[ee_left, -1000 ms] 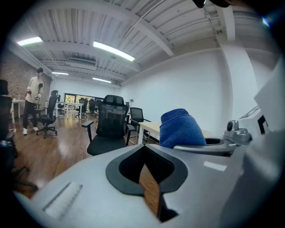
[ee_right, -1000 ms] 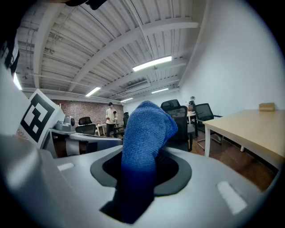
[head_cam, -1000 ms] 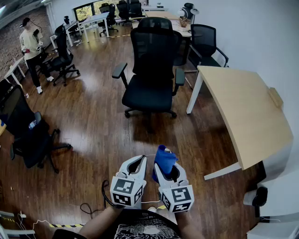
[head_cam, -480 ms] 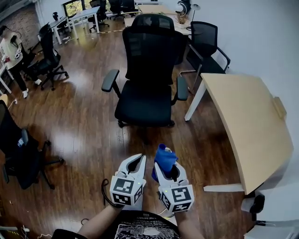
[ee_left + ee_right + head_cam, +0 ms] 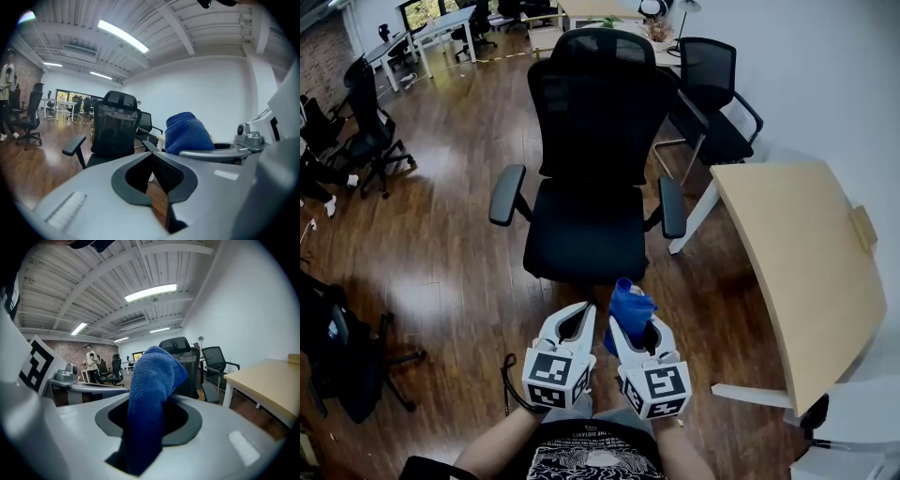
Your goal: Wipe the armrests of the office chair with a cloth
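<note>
A black mesh-backed office chair (image 5: 586,202) stands straight ahead, with its left armrest (image 5: 507,194) and right armrest (image 5: 672,206) both in view. My right gripper (image 5: 628,317) is shut on a folded blue cloth (image 5: 630,307), which sticks up out of the jaws (image 5: 152,380). Beside it my left gripper (image 5: 577,316) is shut with nothing in it (image 5: 151,154). Both grippers hang side by side just short of the seat's front edge, touching nothing of the chair. The chair (image 5: 115,133) shows ahead in the left gripper view.
A light wood table (image 5: 802,258) stands at the right, one white leg (image 5: 689,225) close to the chair. Another black chair (image 5: 712,108) is behind on the right, more chairs (image 5: 361,122) and desks at the left and back. A black cable (image 5: 508,394) lies on the wood floor.
The office chair has come much nearer and now fills the middle of the head view. Both grippers keep their pose, the right still holding the blue cloth.
</note>
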`<state>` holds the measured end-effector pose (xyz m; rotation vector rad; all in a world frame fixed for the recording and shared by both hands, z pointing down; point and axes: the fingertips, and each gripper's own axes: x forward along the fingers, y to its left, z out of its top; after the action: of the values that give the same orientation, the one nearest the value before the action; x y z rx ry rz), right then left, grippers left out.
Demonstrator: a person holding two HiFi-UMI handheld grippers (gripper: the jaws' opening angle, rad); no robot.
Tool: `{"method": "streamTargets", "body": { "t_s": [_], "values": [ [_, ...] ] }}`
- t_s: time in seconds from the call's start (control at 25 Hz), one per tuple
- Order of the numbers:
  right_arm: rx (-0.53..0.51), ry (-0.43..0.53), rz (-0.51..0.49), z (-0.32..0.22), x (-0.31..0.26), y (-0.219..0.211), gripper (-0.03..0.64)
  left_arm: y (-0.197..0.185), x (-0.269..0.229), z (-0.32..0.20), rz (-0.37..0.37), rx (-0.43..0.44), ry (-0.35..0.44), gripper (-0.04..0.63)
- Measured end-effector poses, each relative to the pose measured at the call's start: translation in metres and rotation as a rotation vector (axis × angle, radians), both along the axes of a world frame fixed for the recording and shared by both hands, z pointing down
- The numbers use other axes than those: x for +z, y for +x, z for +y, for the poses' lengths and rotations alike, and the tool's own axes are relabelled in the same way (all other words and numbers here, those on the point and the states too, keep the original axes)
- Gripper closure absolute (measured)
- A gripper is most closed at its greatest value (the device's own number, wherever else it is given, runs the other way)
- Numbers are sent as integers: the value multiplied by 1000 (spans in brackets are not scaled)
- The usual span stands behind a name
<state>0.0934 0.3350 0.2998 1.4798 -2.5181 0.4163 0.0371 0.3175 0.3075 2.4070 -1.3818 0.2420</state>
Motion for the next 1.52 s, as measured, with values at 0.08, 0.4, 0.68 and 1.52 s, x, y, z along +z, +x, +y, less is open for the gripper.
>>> {"method": "streamTargets", "body": {
  "t_s": [0.08, 0.4, 0.68, 1.52],
  "values": [
    [6, -2, -2, -18, -1, -3, 469, -3, -2, -19, 6, 4, 0, 591],
    [1, 12, 1, -74, 0, 12, 469, 19, 4, -76, -2, 17, 4, 591],
    [-41, 26, 11, -155, 6, 49, 469, 56, 16, -153, 3, -6, 12, 591],
    [-208, -41, 333, -435, 106, 191, 469, 154, 68, -340, 48, -81, -59, 591]
  ]
}}
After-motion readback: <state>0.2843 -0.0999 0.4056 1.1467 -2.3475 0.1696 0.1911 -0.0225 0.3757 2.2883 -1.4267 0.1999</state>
